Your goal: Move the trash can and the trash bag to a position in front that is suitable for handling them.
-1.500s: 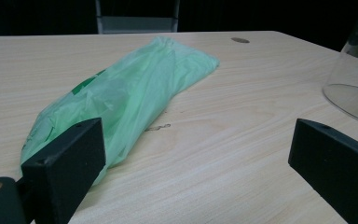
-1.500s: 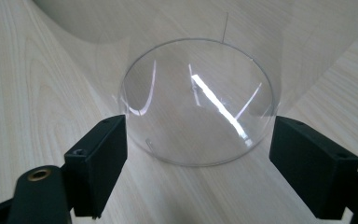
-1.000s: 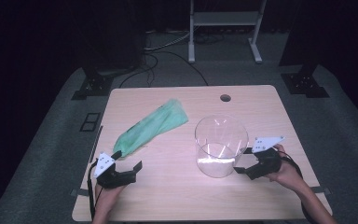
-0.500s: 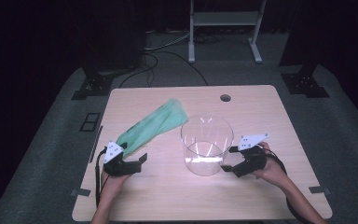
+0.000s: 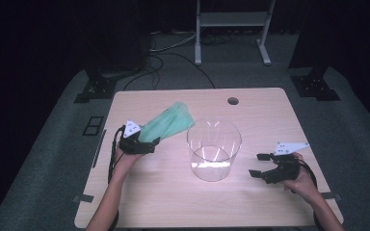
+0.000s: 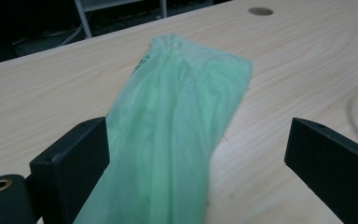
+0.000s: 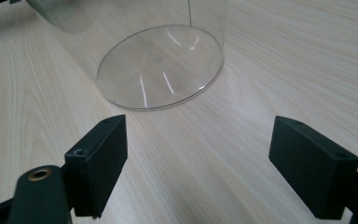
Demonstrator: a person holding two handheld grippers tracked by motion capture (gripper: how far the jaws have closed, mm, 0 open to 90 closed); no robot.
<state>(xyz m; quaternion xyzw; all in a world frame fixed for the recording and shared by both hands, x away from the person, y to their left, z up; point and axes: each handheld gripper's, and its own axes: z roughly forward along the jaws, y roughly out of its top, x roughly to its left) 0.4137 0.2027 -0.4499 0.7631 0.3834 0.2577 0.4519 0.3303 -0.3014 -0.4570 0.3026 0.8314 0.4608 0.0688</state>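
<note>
A crumpled green plastic bag (image 5: 168, 122) lies flat on the wooden table (image 5: 260, 108), left of centre. My left gripper (image 5: 151, 143) is open at the bag's near end, and the bag (image 6: 168, 140) runs between its jaws, close to the left one. A clear, empty cylindrical container (image 5: 214, 149) stands upright in the middle of the table. My right gripper (image 5: 256, 165) is open, a short way right of the container (image 7: 161, 65), with nothing between its jaws.
A round cable hole (image 5: 232, 101) sits near the table's far edge. Beyond the table are a white metal stand (image 5: 231, 29), floor cables (image 5: 173, 53) and dark equipment bases (image 5: 94, 89). Bare tabletop lies in front of the container and at the far right.
The container has shifted left toward the table's centre. My left gripper has moved forward onto the bag's near end. My right gripper followed the container left, then stopped apart from it.
</note>
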